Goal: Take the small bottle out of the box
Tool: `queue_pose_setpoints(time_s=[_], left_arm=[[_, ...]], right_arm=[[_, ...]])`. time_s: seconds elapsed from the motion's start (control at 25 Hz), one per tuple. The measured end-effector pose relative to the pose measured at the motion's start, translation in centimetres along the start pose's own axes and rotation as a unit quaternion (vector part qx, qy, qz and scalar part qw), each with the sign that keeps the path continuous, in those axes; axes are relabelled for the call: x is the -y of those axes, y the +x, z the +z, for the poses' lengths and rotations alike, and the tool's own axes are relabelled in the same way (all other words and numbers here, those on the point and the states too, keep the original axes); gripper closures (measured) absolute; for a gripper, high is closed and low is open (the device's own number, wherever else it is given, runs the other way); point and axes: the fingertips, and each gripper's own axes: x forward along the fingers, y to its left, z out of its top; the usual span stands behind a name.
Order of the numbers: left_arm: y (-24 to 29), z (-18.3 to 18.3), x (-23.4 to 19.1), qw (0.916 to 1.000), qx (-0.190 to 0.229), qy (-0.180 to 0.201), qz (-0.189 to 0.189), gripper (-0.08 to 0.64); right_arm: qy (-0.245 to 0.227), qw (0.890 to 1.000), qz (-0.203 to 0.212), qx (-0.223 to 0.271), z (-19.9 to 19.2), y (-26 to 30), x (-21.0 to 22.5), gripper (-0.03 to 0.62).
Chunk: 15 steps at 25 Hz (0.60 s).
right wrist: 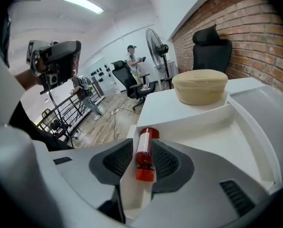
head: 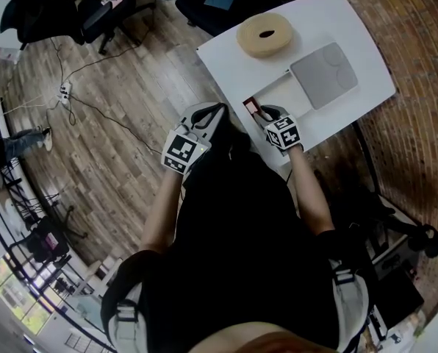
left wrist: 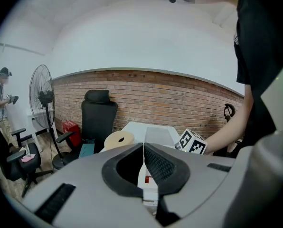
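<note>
Here, the small red bottle [right wrist: 144, 152], lying in the narrow side compartment of the white box [right wrist: 189, 115] with its long axis along the gripper's line, is being straddled, not pinched, by the parted jaws of the right gripper [right wrist: 142, 148], while the left gripper [left wrist: 144, 148] is being held shut, farther off.

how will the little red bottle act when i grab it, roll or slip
The bottle is a round cylinder lying on its side, so it will likely roll if nudged sideways. It looks small and slim, so it is probably light. Its wall looks smooth, so it may slip unless it is gripped squarely across the middle.
</note>
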Motion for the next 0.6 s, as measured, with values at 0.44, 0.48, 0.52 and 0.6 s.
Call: queue_pose_setpoints(time_s=[0.44, 0.48, 0.52, 0.6], left_arm=[[0.0, -0.1, -1.1, 0.9998, -0.011, 0.001, -0.017, 0.537], [-0.1, -0.1, -1.2, 0.9998, -0.011, 0.001, -0.018, 0.538], [-0.1, -0.2, -1.3, 0.9998, -0.011, 0.001, -0.019, 0.537], [0.0, -0.2, -1.5, 0.9998, -0.011, 0.002, -0.019, 0.538]], right_arm=[[0.012, 0.999, -0.009, -0.041, -0.5, 1.8, 0.6, 0.436], [0.011, 0.999, -0.01, -0.045, -0.6, 1.9, 0.6, 0.434], [0.011, 0.999, -0.012, -0.048, -0.6, 2.1, 0.6, 0.434], [0.012, 0.998, -0.013, -0.054, -0.7, 2.3, 0.8, 0.433]])
